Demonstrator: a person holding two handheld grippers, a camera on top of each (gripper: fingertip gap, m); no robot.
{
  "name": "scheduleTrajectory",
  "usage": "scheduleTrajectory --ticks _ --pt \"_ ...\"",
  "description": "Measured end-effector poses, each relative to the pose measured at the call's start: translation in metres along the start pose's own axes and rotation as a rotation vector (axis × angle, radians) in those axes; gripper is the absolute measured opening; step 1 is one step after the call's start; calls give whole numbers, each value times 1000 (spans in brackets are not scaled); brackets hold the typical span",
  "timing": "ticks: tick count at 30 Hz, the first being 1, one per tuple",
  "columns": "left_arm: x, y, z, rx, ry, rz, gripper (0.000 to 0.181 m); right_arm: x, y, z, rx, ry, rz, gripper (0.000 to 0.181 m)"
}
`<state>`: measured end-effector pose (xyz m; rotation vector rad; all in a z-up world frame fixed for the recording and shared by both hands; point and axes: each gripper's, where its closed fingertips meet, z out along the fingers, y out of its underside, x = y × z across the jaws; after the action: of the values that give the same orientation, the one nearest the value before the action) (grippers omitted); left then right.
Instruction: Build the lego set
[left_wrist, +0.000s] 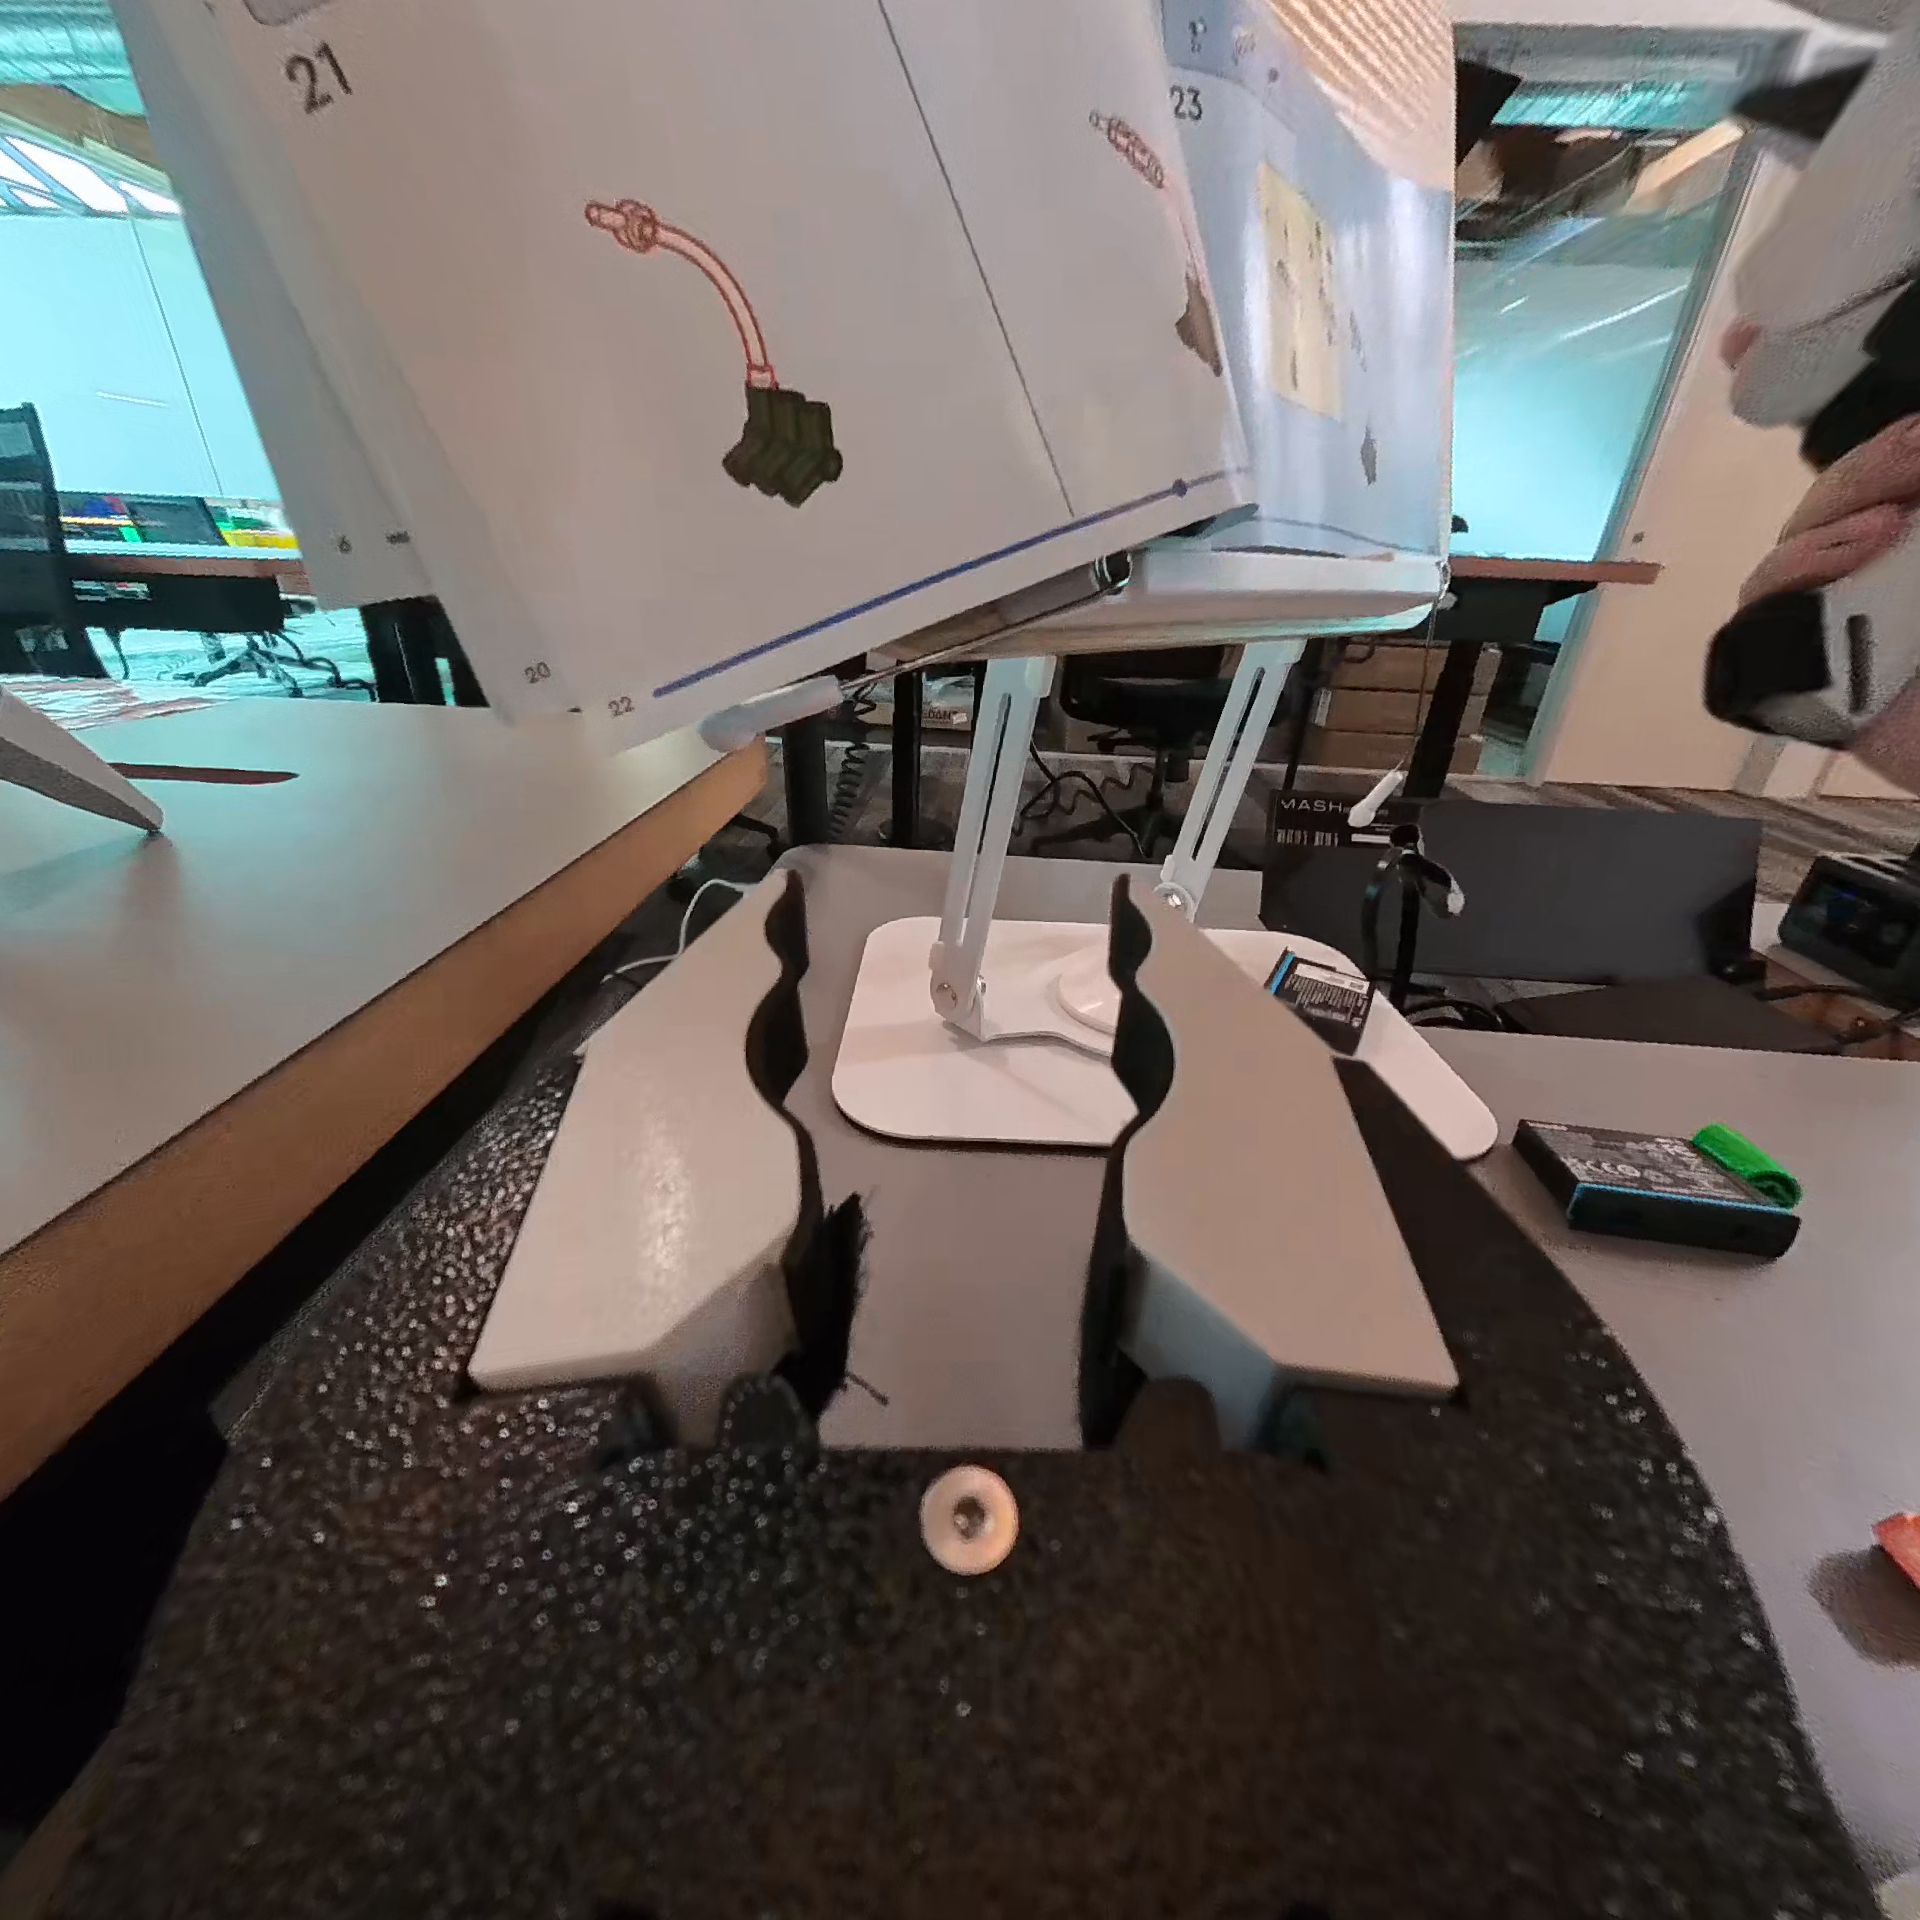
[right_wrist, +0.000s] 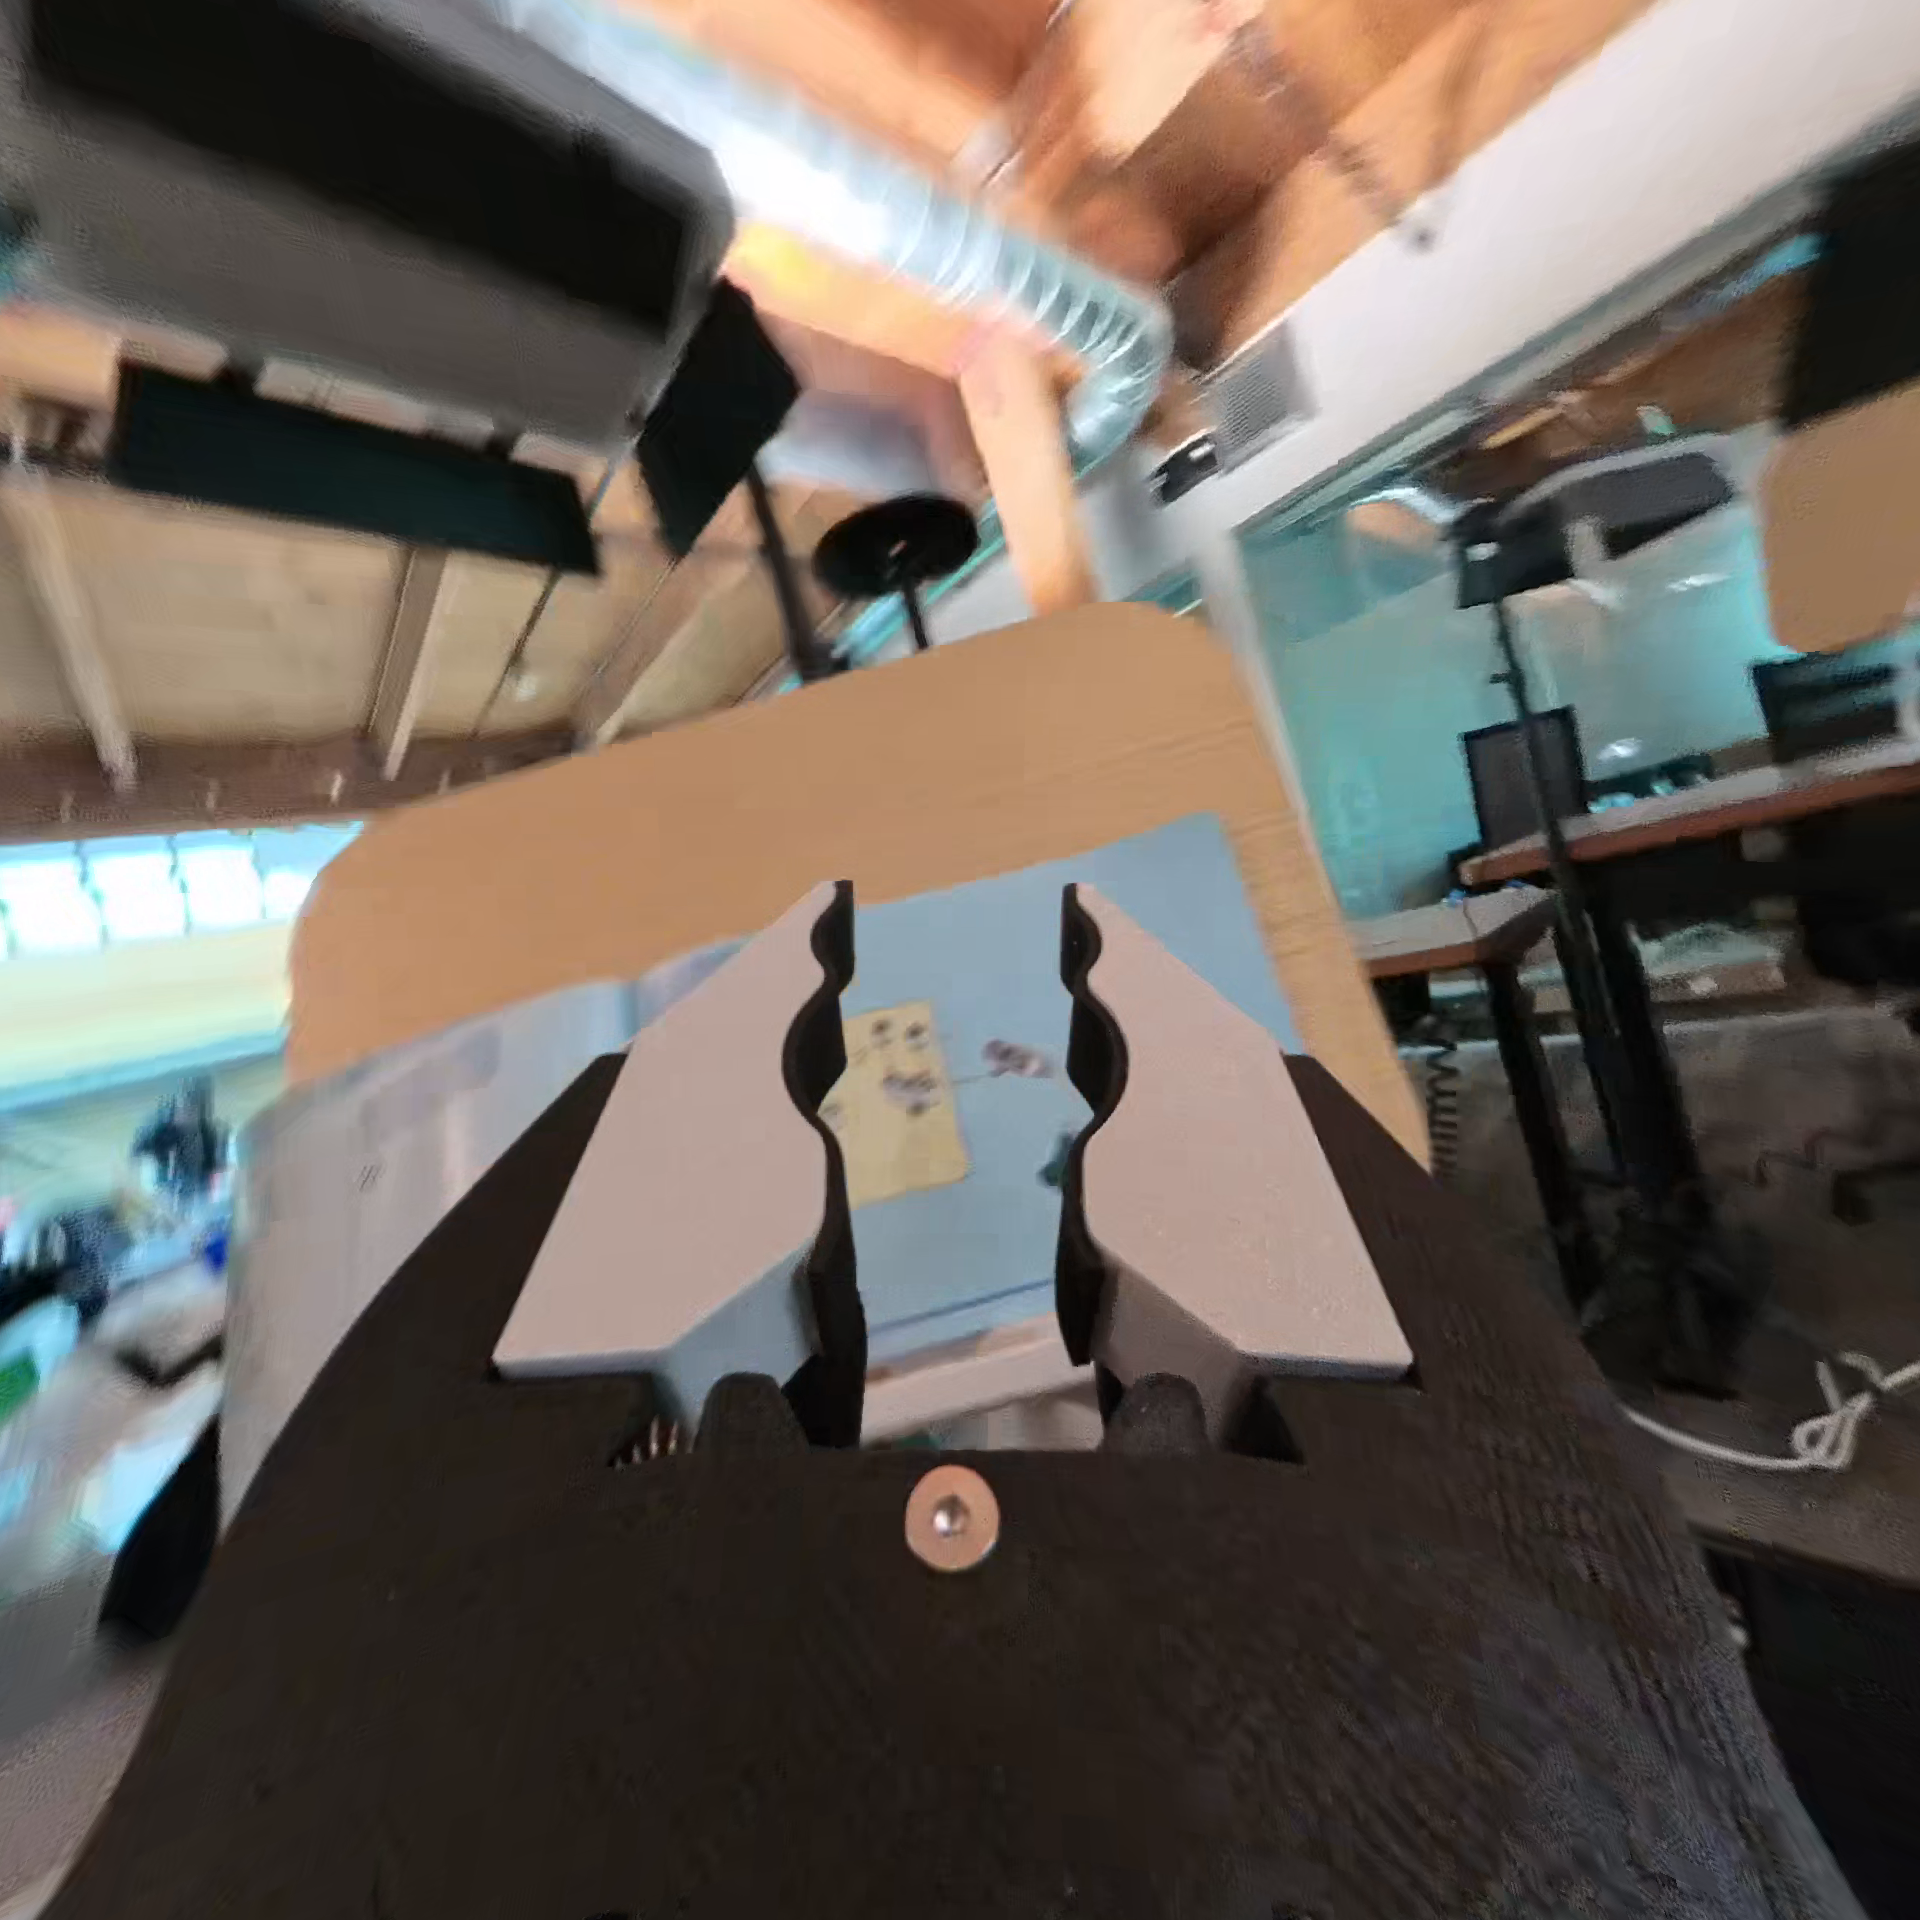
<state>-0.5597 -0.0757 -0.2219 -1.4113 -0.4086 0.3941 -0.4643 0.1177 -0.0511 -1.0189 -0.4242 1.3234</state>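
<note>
Both grippers are off the bricks just now and turned toward the instruction booklet (left_wrist: 790, 343), which sits propped on a white stand (left_wrist: 997, 1049) at the back of the tabletop (left_wrist: 1662, 1351).

The left gripper (left_wrist: 961, 894) hangs low over the tabletop, its jaws parted with nothing between them, aimed at the foot of the stand; the open pages tilt above and ahead of it.

The right gripper (right_wrist: 956, 899) is lifted higher and faces the blue right-hand page (right_wrist: 966, 1101) nearly square on, with its jaws likewise apart and empty.

So the right hand is the one lined up with the page, whose free edge lies to the right, and I'd guess a page turn or simply a look at the step is in hand.

No loose Lego pieces show clearly in either view, so I can't say where the build lies. A dark battery pack with a green tab (left_wrist: 1662, 1195) rests off to the right.
</note>
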Motion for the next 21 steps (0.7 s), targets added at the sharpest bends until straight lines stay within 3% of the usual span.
scheduleTrajectory --ticks 2,6,8,12,17,21 --pt "0 -2 -1 15 4 -7 56 22 0 5 21 64 45 44" --pt "3 -8 -3 63 20 -25 60 38 26 16 -77 72 2 53" --pt "-11 -11 -6 94 -78 -43 71 48 37 17 -115 85 -1 55" --pt "-18 -15 -11 132 -147 -31 68 72 72 12 -279 137 -107 62" --pt "-6 -17 -11 141 -124 46 60 69 101 14 -389 46 92 66" --pt "-3 -15 -9 127 -114 54 60 76 103 13 -389 82 95 72"
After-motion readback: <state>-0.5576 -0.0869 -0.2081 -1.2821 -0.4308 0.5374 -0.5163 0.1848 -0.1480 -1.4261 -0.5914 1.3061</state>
